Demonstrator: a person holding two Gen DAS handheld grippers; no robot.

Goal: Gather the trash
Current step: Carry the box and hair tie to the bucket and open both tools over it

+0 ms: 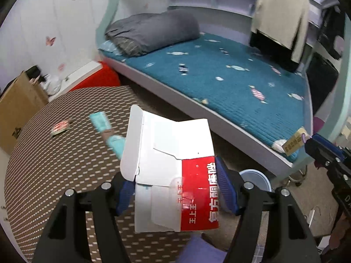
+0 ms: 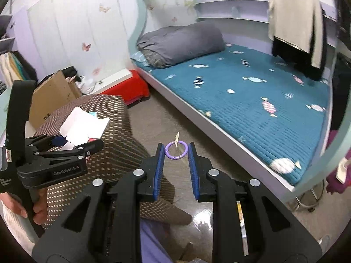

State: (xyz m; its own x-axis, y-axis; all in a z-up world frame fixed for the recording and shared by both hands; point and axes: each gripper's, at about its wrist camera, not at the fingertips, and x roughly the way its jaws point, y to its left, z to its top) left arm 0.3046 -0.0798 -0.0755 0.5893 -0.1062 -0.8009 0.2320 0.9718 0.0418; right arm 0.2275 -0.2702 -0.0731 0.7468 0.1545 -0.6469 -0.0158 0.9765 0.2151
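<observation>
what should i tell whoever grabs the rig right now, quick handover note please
Left gripper: shut on an opened red and white box, held above the edge of the brown dotted table.
Right gripper: shut on a small purple ring with a tag, held over the floor.
On the table: a small red wrapper and a teal packet.
Done: two pieces picked up.
Left: drop both, possibly into the blue bin below, then collect the wrapper and packet.

Your bed (image 1: 219, 74) with teal cover lies at two o'clock, pale butterfly wall (image 1: 54, 22) at ten, brown dotted table (image 1: 54, 153) below.
</observation>
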